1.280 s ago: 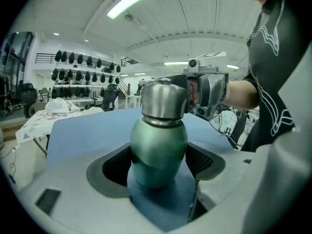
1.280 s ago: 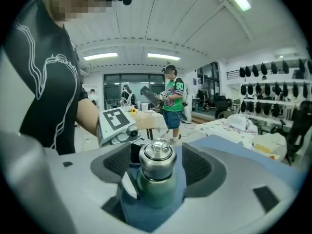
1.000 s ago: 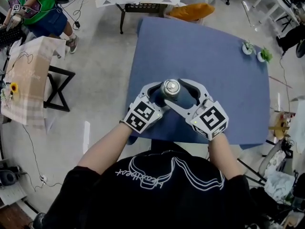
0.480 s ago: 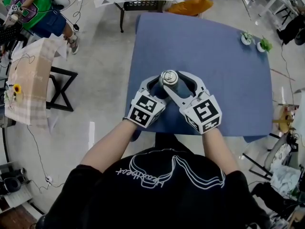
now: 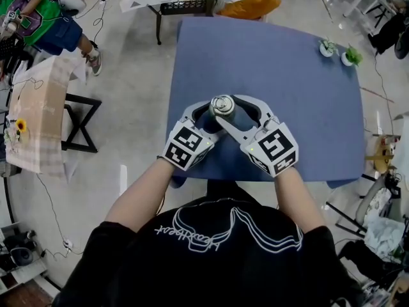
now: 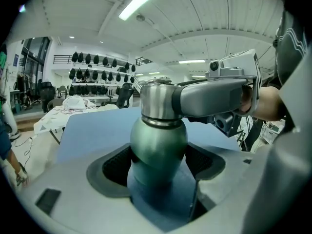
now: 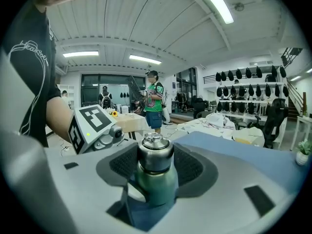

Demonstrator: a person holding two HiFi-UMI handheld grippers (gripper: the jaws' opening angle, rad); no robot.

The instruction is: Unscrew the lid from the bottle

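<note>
A green bottle [image 6: 158,145] with a steel lid [image 5: 222,105] stands upright near the front edge of the blue table [image 5: 275,62]. My left gripper [image 5: 215,116] comes from the left and is shut on the bottle's body [image 7: 156,184], its dark pads [image 6: 114,167] pressing both sides below the neck. From the right, my right gripper [image 5: 225,107] reaches in higher up. Its jaws have just been closing, and its pads [image 7: 187,165] now hold the lid [image 7: 155,152] between them. One of its grey fingers [image 6: 214,96] lies across the lid [image 6: 156,99] in the left gripper view.
Two small potted plants [image 5: 326,47] [image 5: 350,57] stand at the table's far right corner. Beyond the far edge lie an orange cushion [image 5: 252,6] and a dark bench. On the floor at left stands a cloth-covered side table [image 5: 38,107], and a person in green [image 5: 38,11] is at top left.
The right gripper's jaws have drawn in from a wider stance round the lid until they sit against it. The left gripper keeps its hold on the bottle; both hands stay where they were.
</note>
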